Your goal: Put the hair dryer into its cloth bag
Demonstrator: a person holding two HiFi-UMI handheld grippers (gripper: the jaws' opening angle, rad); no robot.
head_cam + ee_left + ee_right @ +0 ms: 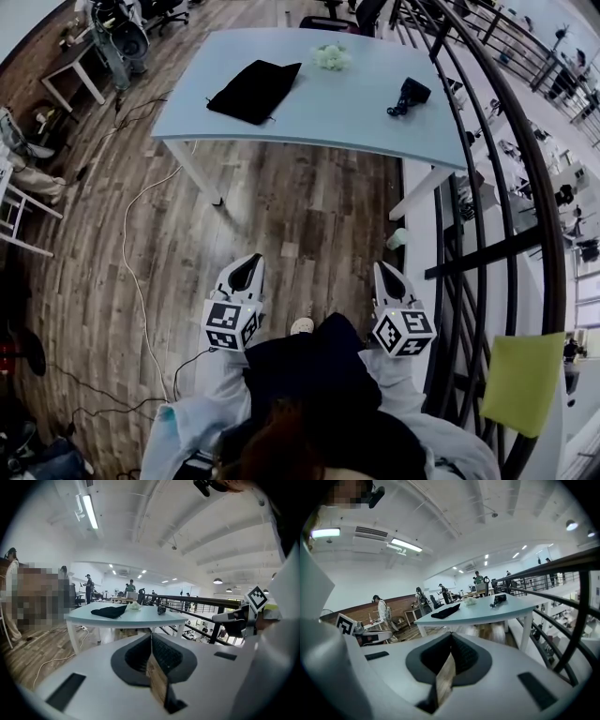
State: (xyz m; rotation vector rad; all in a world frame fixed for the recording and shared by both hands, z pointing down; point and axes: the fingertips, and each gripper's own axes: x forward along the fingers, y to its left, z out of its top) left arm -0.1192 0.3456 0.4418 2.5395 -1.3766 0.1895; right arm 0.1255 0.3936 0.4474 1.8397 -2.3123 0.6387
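**A:** Head view first. Where do things stand?

**B:** The person is on the wooden floor (281,216), well short of the bench (337,117). The cloth bag (255,89) lies flat on the bench's left part. The hair dryer (409,96) sits well apart from it near the right edge, and a small white bundle (331,58) lies between them at the far side. The left tongs (247,270) and right tongs (386,275) are held low, side by side, pointing toward the bench and near neither thing.

**A:** And the left gripper view?

**B:** Its jaws are pressed together with nothing between them. The bag and dryer show far off on the benchtop.

**A:** Right gripper view?

**B:** The same: jaws closed and empty. The bench lies ahead, with the dryer at its right end, on the side where the railing (572,560) runs.

**A:** So the step in hand is the approach. How to do it well?

**B:** I'd come up square to the bench's near edge, midway between bag and dryer, so both are within reach. Part both pairs of jaws before reaching. The bag's mouth can't be made out from here, so find it first. Then one tongs should lift a lip to hold the bag open while the other takes the dryer by its handle. Mind any trailing cord, and keep the right arm clear of the railing.
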